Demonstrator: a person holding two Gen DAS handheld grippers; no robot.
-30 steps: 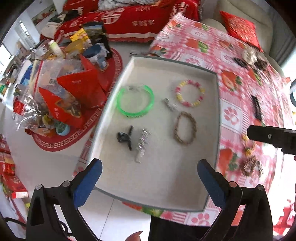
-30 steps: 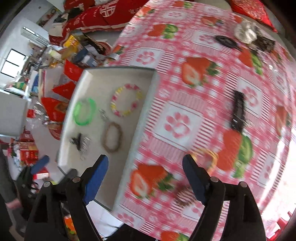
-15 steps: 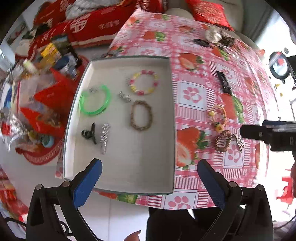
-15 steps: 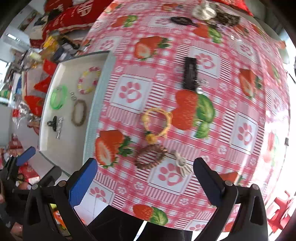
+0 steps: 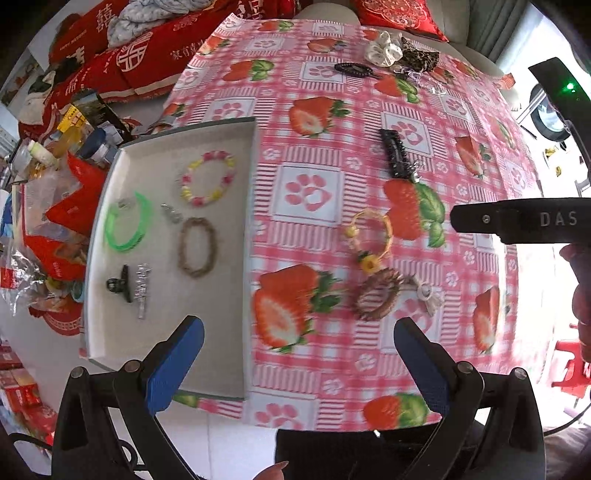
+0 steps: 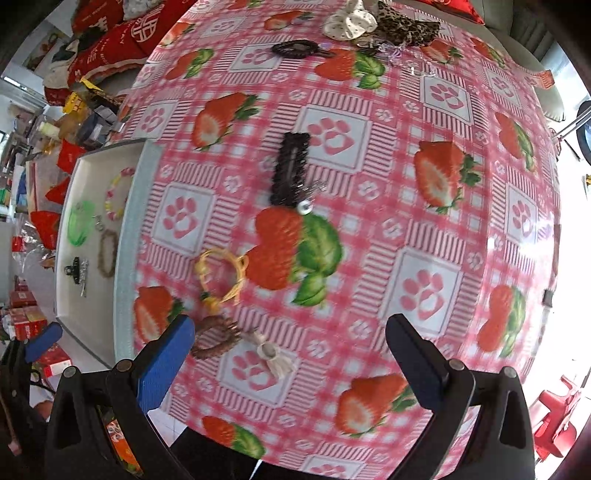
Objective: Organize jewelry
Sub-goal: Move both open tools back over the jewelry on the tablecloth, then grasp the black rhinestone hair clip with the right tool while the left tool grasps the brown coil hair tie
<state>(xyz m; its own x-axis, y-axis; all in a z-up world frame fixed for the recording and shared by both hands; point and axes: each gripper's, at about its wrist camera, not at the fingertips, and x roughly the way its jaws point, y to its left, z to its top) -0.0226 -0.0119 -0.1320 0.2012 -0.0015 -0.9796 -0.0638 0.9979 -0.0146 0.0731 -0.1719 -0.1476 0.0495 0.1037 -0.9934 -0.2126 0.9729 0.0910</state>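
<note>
A white tray (image 5: pixel 162 332) (image 6: pixel 92 325) at the table's left edge holds a green bangle (image 5: pixel 127 225), a pink-and-yellow bead bracelet (image 5: pixel 208 179), a brown bracelet (image 5: pixel 197 247), a black claw clip (image 5: pixel 120 284) and a silver clip (image 5: pixel 142 284). On the strawberry cloth lie a yellow bracelet (image 5: pixel 371 236) (image 6: pixel 221 273), a brown tasselled bracelet (image 5: pixel 378 297) (image 6: pixel 216 338) and a black hair clip (image 5: pixel 397 153) (image 6: pixel 290 170). My left gripper (image 5: pixel 299 365) is open and empty above the front edge. My right gripper (image 6: pixel 290 360) is open and empty, its left finger beside the brown tasselled bracelet.
At the far edge lie a black oval clip (image 6: pixel 297 48), a white scrunchie (image 6: pixel 351 20) and a leopard scrunchie (image 6: pixel 406 26). Red bags and bottles (image 5: pixel 62 166) crowd the floor left of the tray. Red cushions (image 5: pixel 122 62) lie behind.
Both grippers have swung right, from over the tray toward the loose jewellery on the cloth. Both stay open and empty. The jewellery has not moved.
</note>
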